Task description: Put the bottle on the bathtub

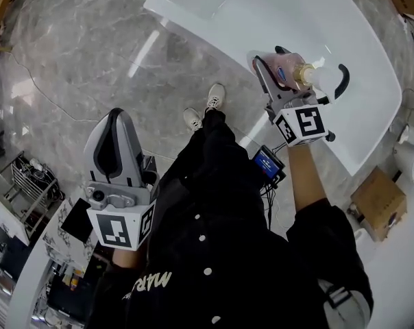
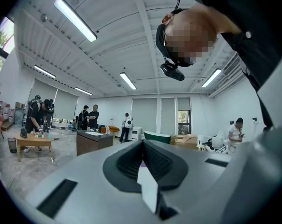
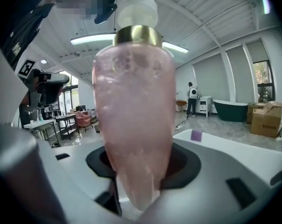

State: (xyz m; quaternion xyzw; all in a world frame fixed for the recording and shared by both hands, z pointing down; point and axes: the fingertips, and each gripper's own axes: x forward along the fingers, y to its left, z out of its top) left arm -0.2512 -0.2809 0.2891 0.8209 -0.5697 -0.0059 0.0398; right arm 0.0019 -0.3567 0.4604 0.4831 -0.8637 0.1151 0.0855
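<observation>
Right gripper view: bottle (image 3: 134, 120) between jaws

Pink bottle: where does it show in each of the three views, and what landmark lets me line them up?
Head view: upper right, the pink bottle sits in the right gripper over the white bathtub.
Left gripper view: not in it.
Right gripper view: centre, filling the frame, clamped between the jaws.
Shared landmark: the dark green tub, far behind in the left gripper view and the right gripper view; absent from the head view.
</observation>
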